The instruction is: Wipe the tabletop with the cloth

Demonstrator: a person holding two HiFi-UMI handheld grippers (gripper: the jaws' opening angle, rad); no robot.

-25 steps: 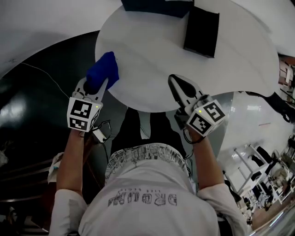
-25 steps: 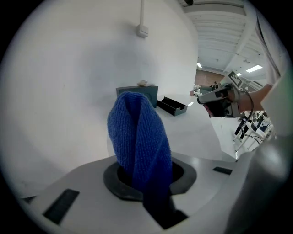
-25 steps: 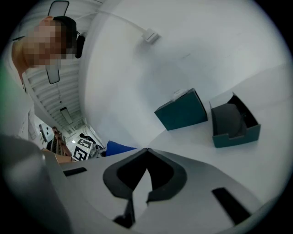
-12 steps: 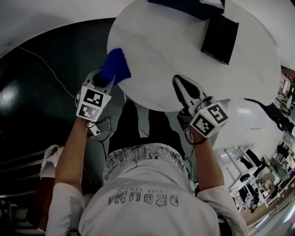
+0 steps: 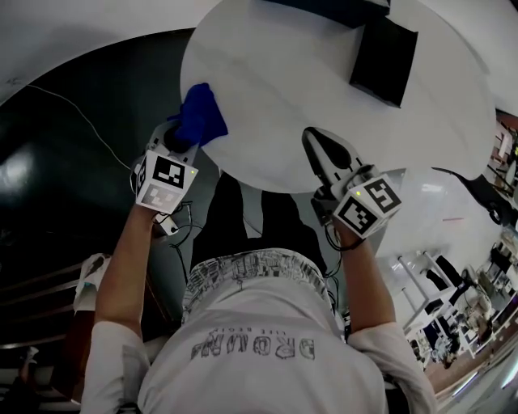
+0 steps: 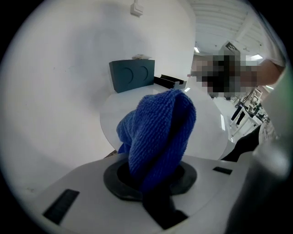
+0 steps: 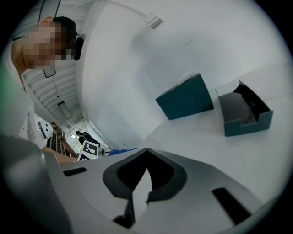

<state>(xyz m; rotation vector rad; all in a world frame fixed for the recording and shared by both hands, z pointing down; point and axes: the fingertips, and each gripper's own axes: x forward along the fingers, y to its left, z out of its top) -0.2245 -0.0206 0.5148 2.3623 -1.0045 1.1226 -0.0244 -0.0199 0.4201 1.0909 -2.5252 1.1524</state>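
Observation:
A blue cloth point(image 5: 200, 116) hangs bunched at the near left rim of the round white table point(image 5: 283, 97). My left gripper point(image 5: 183, 136) is shut on the cloth, which fills its jaws in the left gripper view as a blue cloth point(image 6: 158, 132) standing up from the left gripper point(image 6: 153, 176). My right gripper point(image 5: 311, 137) lies over the table's near edge, to the right of the cloth. Its jaws meet at the tips with nothing between them, and the right gripper point(image 7: 146, 153) shows only white tabletop point(image 7: 219, 155) ahead.
A dark teal box point(image 5: 324, 6) stands at the table's far side, with an open dark box point(image 5: 384, 58) to its right. Both show in the right gripper view as the teal box point(image 7: 185, 98) and open box point(image 7: 242, 114). Dark floor point(image 5: 73, 162) lies left of the table.
The head camera has shifted, so the table sits a little further right in view. The left gripper and cloth stay at the table's near left rim. The right gripper has hardly moved.

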